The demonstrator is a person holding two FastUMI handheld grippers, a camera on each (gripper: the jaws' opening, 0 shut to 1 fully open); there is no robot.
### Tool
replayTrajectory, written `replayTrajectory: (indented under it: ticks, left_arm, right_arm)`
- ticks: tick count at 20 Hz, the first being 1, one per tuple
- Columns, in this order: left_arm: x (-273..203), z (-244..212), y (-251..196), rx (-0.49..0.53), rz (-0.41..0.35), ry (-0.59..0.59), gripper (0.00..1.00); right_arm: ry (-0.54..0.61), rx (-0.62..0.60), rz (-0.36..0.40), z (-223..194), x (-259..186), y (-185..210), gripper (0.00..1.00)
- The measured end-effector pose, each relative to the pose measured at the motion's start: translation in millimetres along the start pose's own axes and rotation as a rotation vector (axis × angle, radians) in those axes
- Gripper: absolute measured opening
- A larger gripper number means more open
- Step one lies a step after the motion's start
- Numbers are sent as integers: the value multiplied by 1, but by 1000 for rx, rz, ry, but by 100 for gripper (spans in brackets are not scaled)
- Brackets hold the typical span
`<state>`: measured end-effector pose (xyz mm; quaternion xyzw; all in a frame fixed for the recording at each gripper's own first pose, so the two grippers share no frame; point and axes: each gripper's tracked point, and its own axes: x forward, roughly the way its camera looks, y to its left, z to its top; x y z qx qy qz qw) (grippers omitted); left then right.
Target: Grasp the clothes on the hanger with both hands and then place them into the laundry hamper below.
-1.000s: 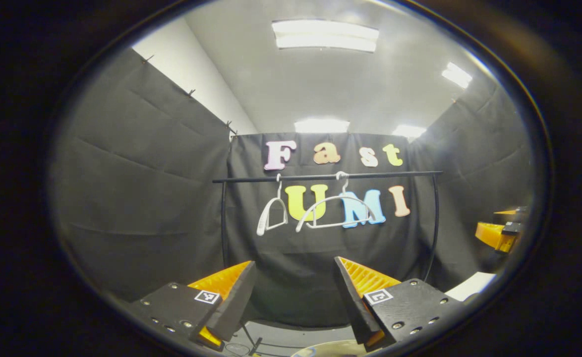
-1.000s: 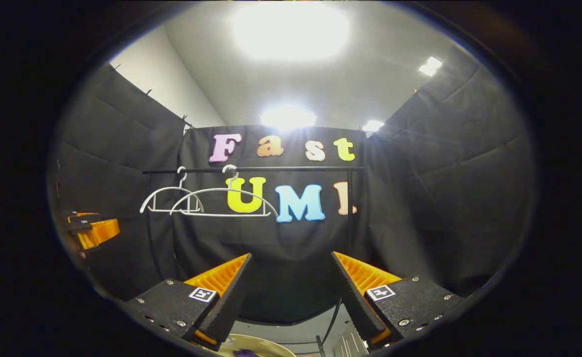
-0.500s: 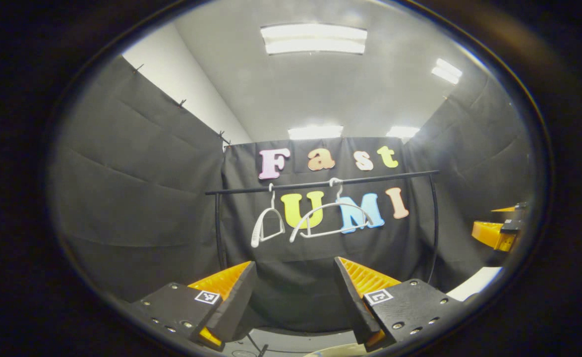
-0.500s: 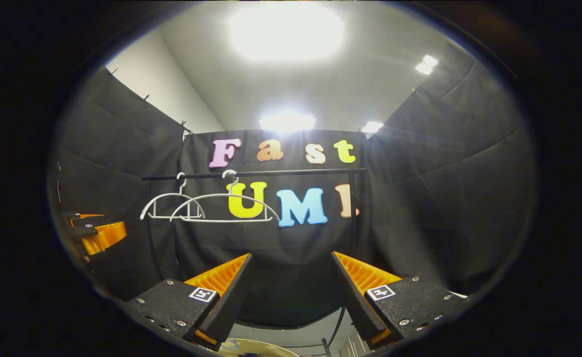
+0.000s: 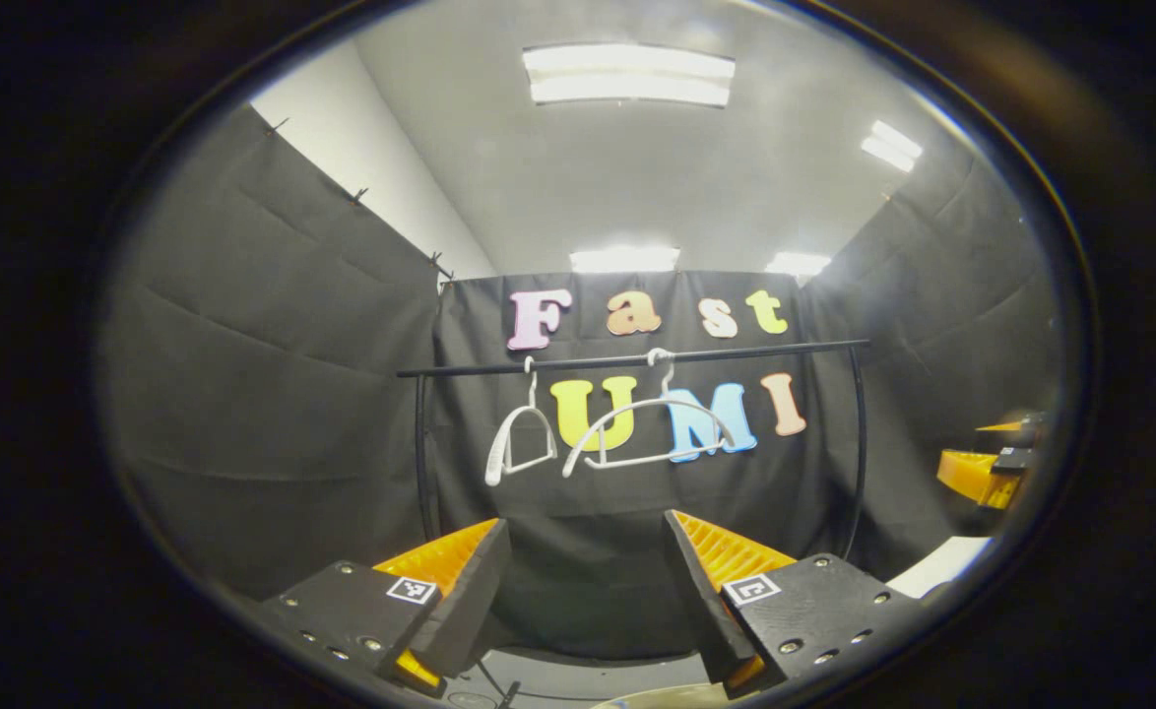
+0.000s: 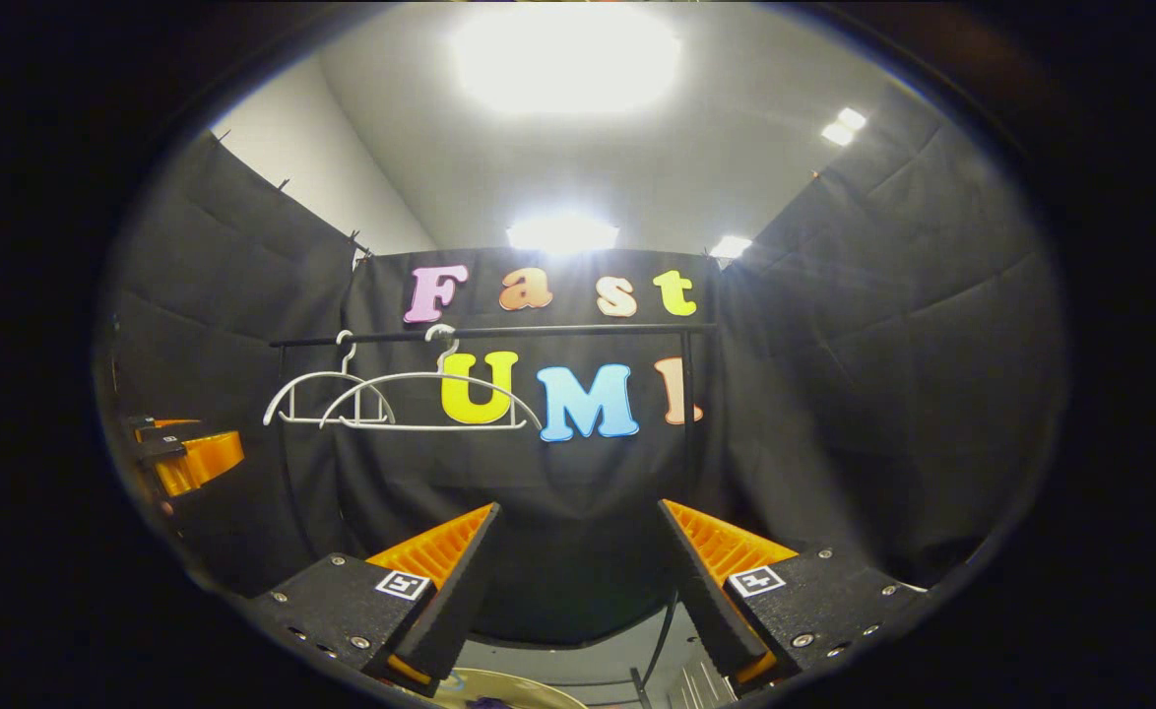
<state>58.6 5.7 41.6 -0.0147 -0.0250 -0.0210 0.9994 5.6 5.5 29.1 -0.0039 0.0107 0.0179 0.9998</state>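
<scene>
Two claws hang raised and empty in front of a black clothes rail (image 5: 637, 356) in a cloth-walled booth. In the left gripper view, the left claw (image 5: 586, 581) has its fingers spread wide apart with nothing between them, aimed at the cloth below the rail. Two white hangers dangle from the rail, both bare: the left hanger (image 5: 517, 445) turned nearly edge-on, the right hanger (image 5: 649, 433) just beside it and seen more broadly. The right claw (image 5: 987, 471) shows far to the right of the rail, well apart from it; from this angle it cannot be told how its fingers stand.

In the right gripper view, the right claw (image 6: 578, 576) is likewise spread wide and holds nothing, pointed at the cloth under the rail (image 6: 489, 333). The two hangers (image 6: 396, 399) overlap toward the rail's left end. The left claw (image 6: 189, 458) appears below and to the left of the rail, well clear of it.

No garment can be made out on either hanger. A pale round rim (image 6: 509, 687) peeks in beneath the rail between the right claw's fingers; what it belongs to cannot be told. Ceiling lights (image 5: 629, 75) glare above the rail.
</scene>
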Motion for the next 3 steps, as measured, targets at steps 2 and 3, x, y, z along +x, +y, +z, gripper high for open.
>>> replayTrajectory:
  ticks: [2, 3]
  left_arm:
    - [0, -1, 2, 2, 3, 4, 91]
    - [0, -1, 3, 2, 5, 5, 91]
  right_arm:
    - [8, 8, 4, -2, 1, 2, 94]
    - [9, 7, 6, -3, 2, 3, 94]
